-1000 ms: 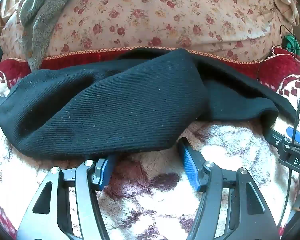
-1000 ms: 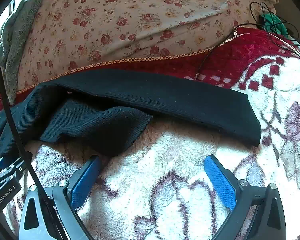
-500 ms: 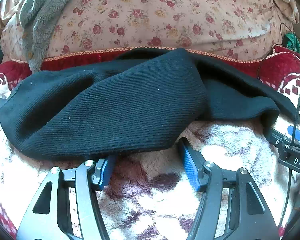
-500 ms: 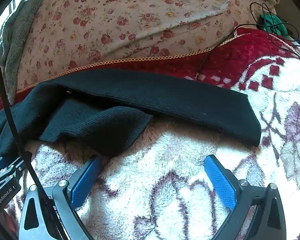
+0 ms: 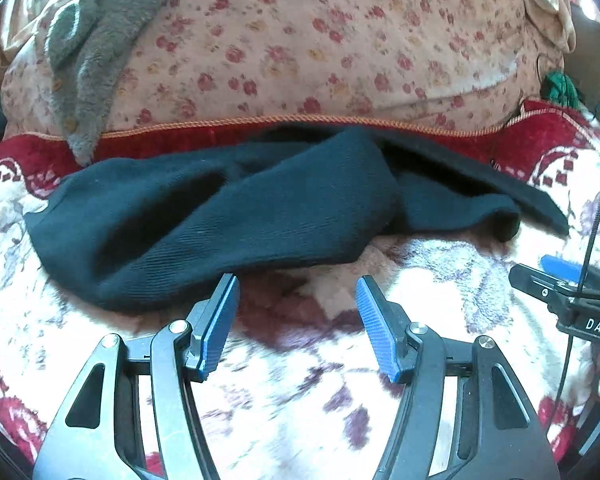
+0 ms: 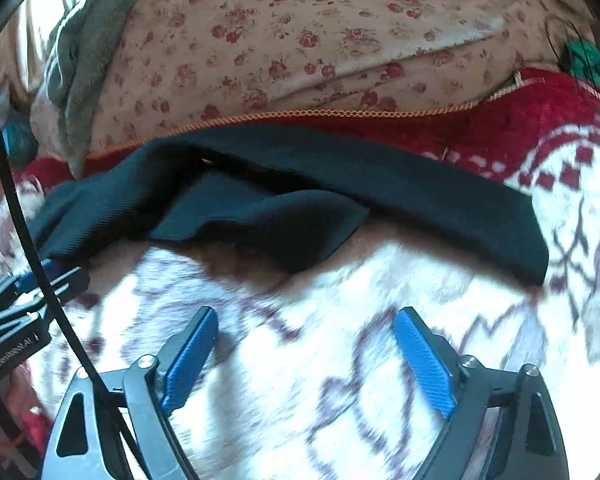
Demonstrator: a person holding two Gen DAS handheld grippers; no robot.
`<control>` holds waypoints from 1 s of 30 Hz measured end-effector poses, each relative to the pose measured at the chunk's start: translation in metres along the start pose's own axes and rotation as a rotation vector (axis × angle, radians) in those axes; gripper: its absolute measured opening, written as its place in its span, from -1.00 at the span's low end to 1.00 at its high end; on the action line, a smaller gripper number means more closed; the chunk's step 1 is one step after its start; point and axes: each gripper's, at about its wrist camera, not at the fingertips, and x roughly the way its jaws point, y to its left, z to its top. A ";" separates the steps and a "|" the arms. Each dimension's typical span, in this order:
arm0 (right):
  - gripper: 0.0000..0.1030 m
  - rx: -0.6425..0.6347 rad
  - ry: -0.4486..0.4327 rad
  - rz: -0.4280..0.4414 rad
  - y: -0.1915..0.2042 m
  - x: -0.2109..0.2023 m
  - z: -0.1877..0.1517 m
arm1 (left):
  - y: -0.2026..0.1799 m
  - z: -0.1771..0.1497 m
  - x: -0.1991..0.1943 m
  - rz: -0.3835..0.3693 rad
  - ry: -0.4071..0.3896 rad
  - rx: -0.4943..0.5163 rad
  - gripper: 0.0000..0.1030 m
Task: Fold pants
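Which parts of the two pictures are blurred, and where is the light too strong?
Left wrist view: the blanket near the left gripper is smeared; the black pants stay fairly sharp. Right wrist view: blanket smeared and overexposed white around the right gripper.

Black pants [image 5: 260, 216] crumpled on blanket

fleece blanket [image 5: 440, 276] underneath | floral quilt [image 5: 320, 52] behind | grey plush cloth [image 5: 88, 52] on quilt

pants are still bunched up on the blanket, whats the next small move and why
Probably bring the left tool forward onto the near edge of the black pants and close on it. Both it and the right tool are open and empty over the blanket, and the pants lie crumpled, unfolded.
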 end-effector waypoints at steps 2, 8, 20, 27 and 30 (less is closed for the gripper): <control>0.62 0.037 0.001 0.035 0.002 -0.007 -0.001 | 0.010 0.000 -0.009 0.019 -0.015 -0.007 0.19; 0.61 0.061 -0.013 0.099 0.015 -0.024 -0.003 | 0.040 -0.001 -0.027 0.052 -0.040 -0.054 0.19; 0.26 0.112 0.017 0.184 0.025 -0.027 -0.013 | 0.071 -0.008 -0.038 0.073 -0.051 -0.132 0.18; 0.26 0.058 -0.018 0.173 0.036 -0.034 -0.012 | 0.074 -0.010 -0.038 0.080 -0.054 -0.137 0.19; 0.26 0.041 -0.015 0.151 0.040 -0.035 -0.010 | 0.074 -0.011 -0.038 0.080 -0.053 -0.141 0.18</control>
